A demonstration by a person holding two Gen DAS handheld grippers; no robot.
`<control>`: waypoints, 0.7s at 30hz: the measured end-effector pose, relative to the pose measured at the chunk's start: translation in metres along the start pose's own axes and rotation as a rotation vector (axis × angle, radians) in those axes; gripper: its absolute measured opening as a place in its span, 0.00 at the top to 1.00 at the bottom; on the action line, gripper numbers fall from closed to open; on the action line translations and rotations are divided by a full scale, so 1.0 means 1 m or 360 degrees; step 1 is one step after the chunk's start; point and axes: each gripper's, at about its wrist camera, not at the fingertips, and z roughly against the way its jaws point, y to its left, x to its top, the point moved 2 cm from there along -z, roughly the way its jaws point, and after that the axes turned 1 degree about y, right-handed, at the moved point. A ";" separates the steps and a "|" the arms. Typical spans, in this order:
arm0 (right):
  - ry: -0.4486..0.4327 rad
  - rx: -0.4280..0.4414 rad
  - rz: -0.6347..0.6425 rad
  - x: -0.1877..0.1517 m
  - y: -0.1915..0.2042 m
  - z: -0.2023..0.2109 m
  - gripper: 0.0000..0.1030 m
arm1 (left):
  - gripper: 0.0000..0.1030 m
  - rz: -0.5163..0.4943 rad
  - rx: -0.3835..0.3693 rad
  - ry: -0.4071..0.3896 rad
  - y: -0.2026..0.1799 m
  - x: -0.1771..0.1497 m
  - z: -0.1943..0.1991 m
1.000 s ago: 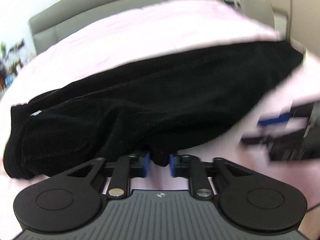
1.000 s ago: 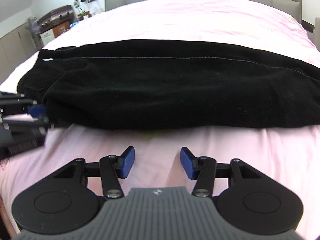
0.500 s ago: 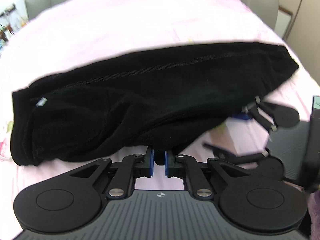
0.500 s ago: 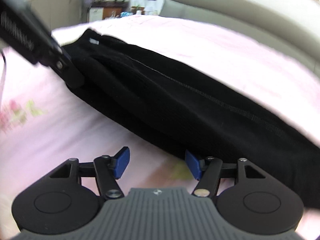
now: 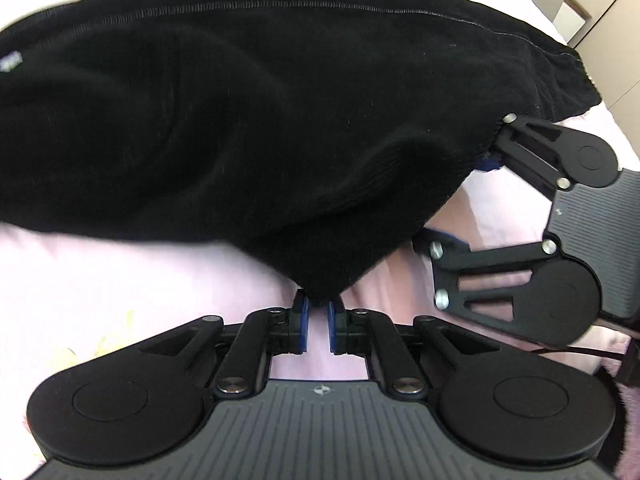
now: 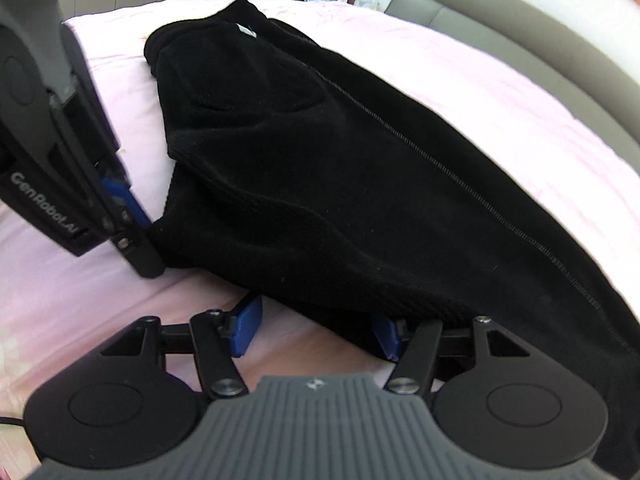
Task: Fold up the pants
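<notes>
so the left gripper [image 5: 318,312] is pinched tight on the near edge of the black pants [image 5: 256,120], probably to lift it for the fold; the right gripper [image 6: 316,332] is half-spread and has just been closing round that same edge, not gripping yet; one pair of pants, two grippers, on the pink bed [image 6: 500,92].

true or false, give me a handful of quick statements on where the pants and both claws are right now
1. The left claw is shut on the edge of the black pants. True.
2. The pants lie on a blue sheet. False: the pink sheet is under them.
3. The right claw grips no cloth yet. True: its jaws stand apart, straddling the pants' edge.
4. The pants are already folded into a small square. False: they lie stretched out long.
5. A grey headboard stands behind the bed. True.
</notes>
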 end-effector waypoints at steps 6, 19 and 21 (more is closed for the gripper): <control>0.0088 0.0079 -0.0091 -0.002 -0.004 0.007 0.78 | 0.94 -0.0101 0.0019 -0.0073 0.006 -0.009 0.027; 0.0125 0.0032 -0.0197 0.011 -0.015 0.074 0.78 | 0.47 0.0108 0.0434 -0.0547 0.115 0.004 0.137; 0.0118 0.0030 -0.0237 0.021 -0.022 0.077 0.72 | 0.44 0.0154 0.0491 -0.0588 0.137 0.011 0.148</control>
